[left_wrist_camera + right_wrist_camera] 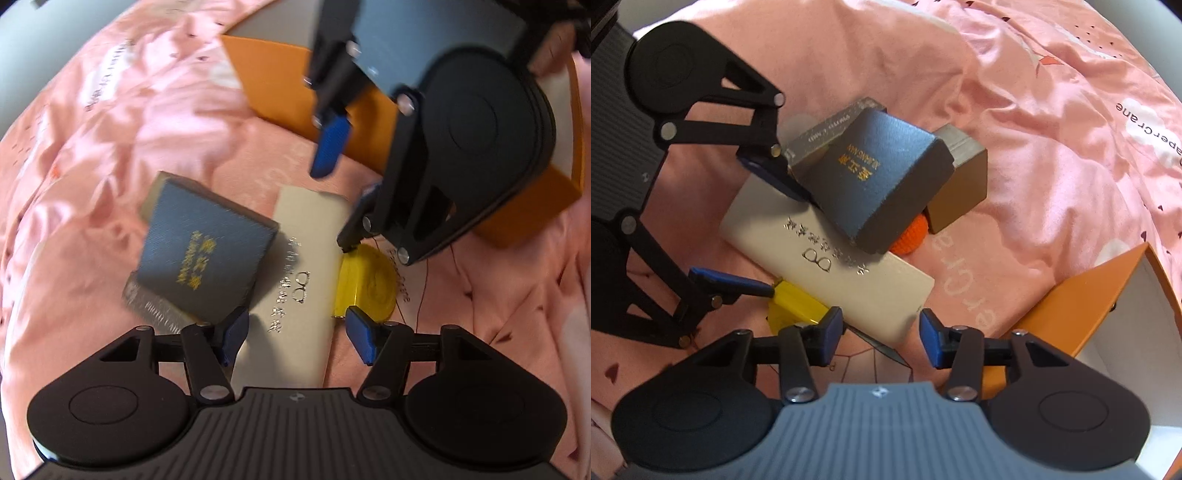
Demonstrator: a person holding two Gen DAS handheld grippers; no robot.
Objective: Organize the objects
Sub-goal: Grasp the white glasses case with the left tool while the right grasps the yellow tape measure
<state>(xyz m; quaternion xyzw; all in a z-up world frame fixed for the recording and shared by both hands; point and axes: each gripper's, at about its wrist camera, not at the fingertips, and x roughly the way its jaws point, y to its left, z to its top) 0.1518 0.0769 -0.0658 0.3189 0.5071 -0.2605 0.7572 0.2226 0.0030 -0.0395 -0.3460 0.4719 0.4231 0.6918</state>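
Observation:
A long grey glasses case (295, 280) (827, 262) lies on the pink bedsheet. A dark blue box (207, 251) (875, 181) leans on its far side, with a silver box (827, 131) and a gold-brown box (960, 188) behind it. A yellow round object (369, 284) (794, 306) lies against the case. An orange knitted ball (912, 236) peeks from under the blue box. My left gripper (295, 336) (753, 225) is open, its fingers either side of one end of the case. My right gripper (882, 332) (343, 173) is open above the other end.
An open orange box (280, 85) (1108, 314) with a white inside stands on the bed beside the pile. The pink sheet (1052, 129) is rumpled, with folds around the objects.

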